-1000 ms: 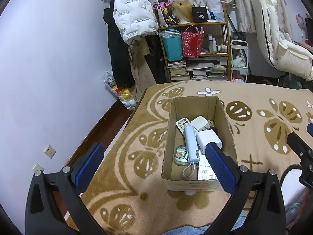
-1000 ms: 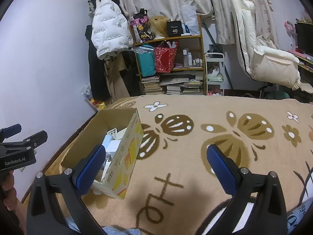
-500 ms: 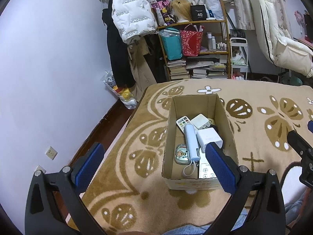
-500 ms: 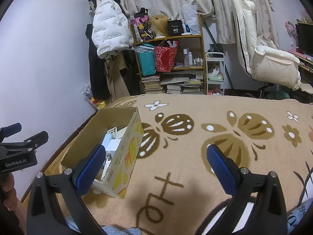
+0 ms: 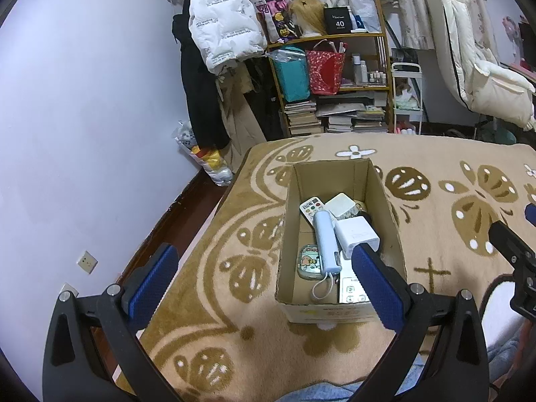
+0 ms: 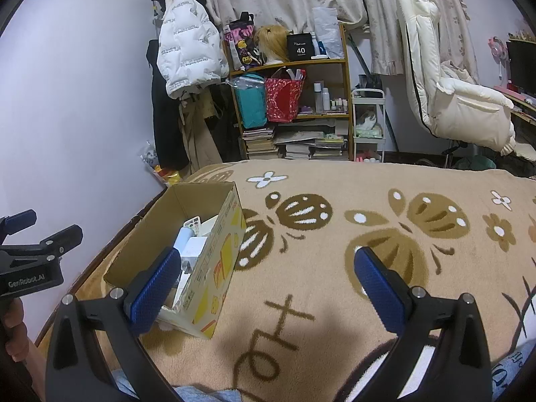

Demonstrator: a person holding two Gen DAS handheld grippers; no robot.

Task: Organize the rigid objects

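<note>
An open cardboard box (image 5: 335,174) sits on a tan patterned blanket (image 5: 452,174). Inside lie a light-blue cylinder with a cord (image 5: 325,241), a white remote (image 5: 311,206), two white boxes (image 5: 355,234), a small cartoon tin (image 5: 309,263) and a white button panel (image 5: 351,291). My left gripper (image 5: 264,284) is open and empty above the box's near end. My right gripper (image 6: 268,284) is open and empty over the blanket, right of the box (image 6: 221,254). The left gripper also shows at the left edge of the right wrist view (image 6: 37,244).
A shelf (image 6: 294,107) with bags, books and bottles stands beyond the bed. A white jacket (image 6: 187,57) hangs on the wall at left. A white chair (image 6: 449,93) stands at the right. The bed's left edge drops to a wooden floor (image 5: 187,214).
Both views have shifted only slightly; the left gripper has drifted a little. Both grippers stay open and empty.
</note>
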